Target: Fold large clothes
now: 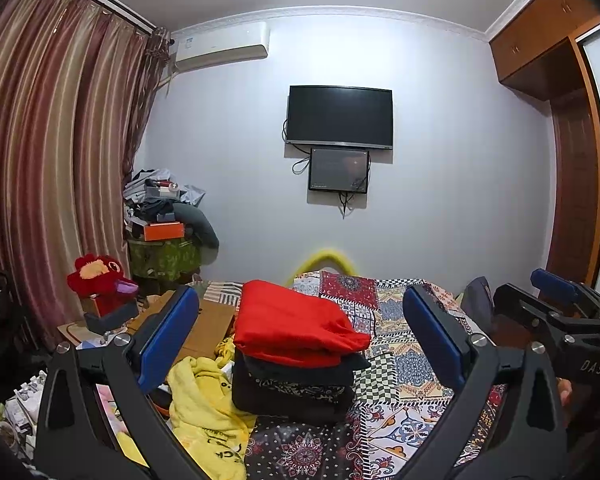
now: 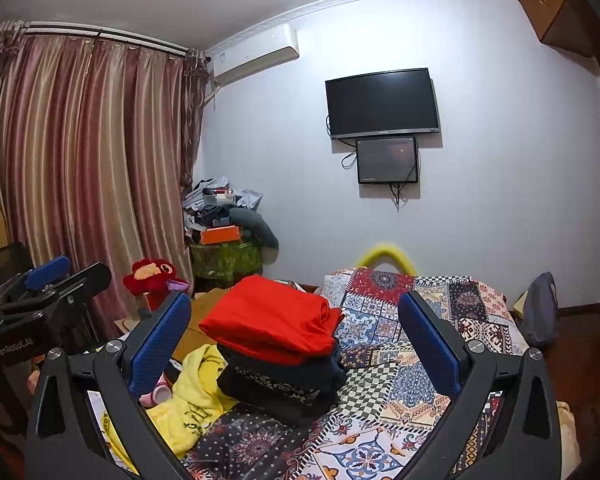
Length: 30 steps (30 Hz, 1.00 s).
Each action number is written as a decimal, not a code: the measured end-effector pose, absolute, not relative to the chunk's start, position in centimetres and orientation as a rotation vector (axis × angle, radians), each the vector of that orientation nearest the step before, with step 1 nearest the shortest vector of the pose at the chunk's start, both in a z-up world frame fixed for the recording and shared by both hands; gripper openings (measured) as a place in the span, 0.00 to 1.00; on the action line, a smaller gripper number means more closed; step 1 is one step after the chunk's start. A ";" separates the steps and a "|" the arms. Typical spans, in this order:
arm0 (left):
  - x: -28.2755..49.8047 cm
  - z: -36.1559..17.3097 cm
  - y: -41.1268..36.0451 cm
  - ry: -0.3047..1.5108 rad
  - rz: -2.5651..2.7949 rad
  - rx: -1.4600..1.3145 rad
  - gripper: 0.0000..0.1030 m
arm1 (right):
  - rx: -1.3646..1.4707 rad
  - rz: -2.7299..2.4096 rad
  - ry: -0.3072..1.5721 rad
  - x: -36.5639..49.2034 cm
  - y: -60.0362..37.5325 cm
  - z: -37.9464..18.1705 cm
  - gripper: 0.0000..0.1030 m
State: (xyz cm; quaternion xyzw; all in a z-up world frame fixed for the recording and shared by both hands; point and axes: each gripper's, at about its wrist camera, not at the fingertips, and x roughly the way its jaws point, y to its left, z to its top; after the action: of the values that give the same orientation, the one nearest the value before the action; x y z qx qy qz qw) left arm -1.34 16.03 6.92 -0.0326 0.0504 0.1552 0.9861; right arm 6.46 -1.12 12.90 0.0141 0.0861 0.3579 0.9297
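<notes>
Left hand-held gripper (image 1: 300, 336): jaws apart, empty, raised over the bed (image 1: 404, 364). Right hand-held gripper (image 2: 296, 340): jaws apart, empty, alongside. Folded stack on patchwork bedspread: red garment (image 1: 296, 324) on top of dark garments (image 1: 292, 388). Yellow garment (image 1: 204, 408): unfolded, touching the stack's left side.

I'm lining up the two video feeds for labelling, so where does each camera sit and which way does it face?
Left wrist view: sits on the left gripper, looking along its open fingers over the stack of folded clothes on the bed toward the TV; the right gripper shows at the right edge.
Right wrist view: sits on the right gripper, facing the same way; the left gripper shows at the left edge.
Shared: stack, bed, yellow garment, TV, curtain.
</notes>
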 end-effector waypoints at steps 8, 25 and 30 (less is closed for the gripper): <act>-1.1 6.8 16.1 0.108 0.303 -0.060 1.00 | 0.036 0.729 0.182 6.6 -1.3 12.9 1.00; -0.7 6.6 16.3 0.131 0.267 -0.060 1.00 | 0.050 0.727 0.186 7.0 -1.5 12.9 1.00; -0.6 6.6 16.2 0.137 0.257 -0.057 1.00 | 0.051 0.727 0.185 7.0 -1.6 12.7 1.00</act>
State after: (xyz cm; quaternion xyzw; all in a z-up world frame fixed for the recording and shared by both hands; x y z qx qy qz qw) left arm -0.55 16.17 6.57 -0.0285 0.0682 0.1282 0.9890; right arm 7.05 -1.56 12.75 0.0250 0.0905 0.3550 0.9301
